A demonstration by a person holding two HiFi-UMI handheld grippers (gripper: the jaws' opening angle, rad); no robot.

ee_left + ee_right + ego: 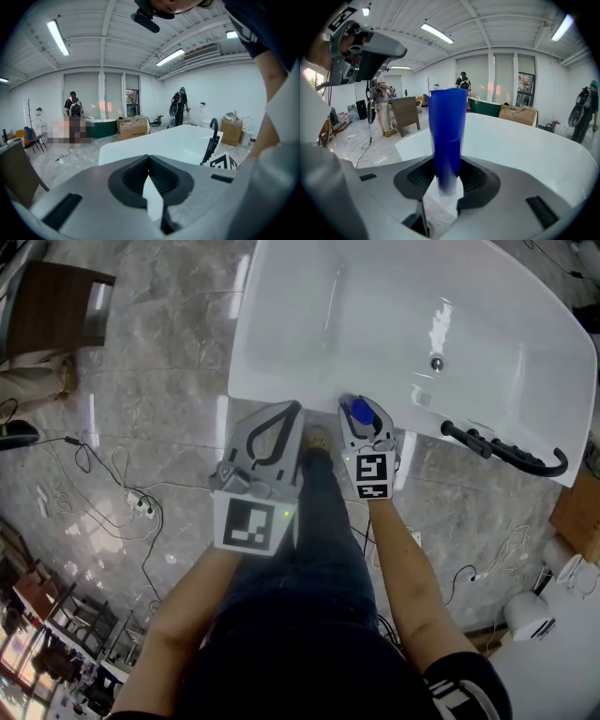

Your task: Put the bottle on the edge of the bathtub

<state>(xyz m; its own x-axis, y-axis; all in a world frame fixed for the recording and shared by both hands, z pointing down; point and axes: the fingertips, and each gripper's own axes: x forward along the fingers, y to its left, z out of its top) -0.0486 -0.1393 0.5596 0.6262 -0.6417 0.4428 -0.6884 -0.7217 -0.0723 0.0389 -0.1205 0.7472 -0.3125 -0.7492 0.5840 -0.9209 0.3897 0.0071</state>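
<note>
A blue bottle (360, 412) stands upright between the jaws of my right gripper (366, 409), which is shut on it just over the near rim of the white bathtub (258, 390). In the right gripper view the bottle (447, 126) rises from the dark pads (474, 180), with the tub's rim (525, 140) behind it. My left gripper (294, 411) hovers beside it to the left, over the same rim, its jaws shut on nothing. In the left gripper view that gripper (149, 161) points at the tub (178, 140).
A black faucet (506, 451) lies on the tub's right rim near the drain (436, 363). A wooden chair (61, 306) and loose cables (131, 502) are on the marble floor to the left. Cardboard boxes (133, 127) and people (180, 105) stand far off.
</note>
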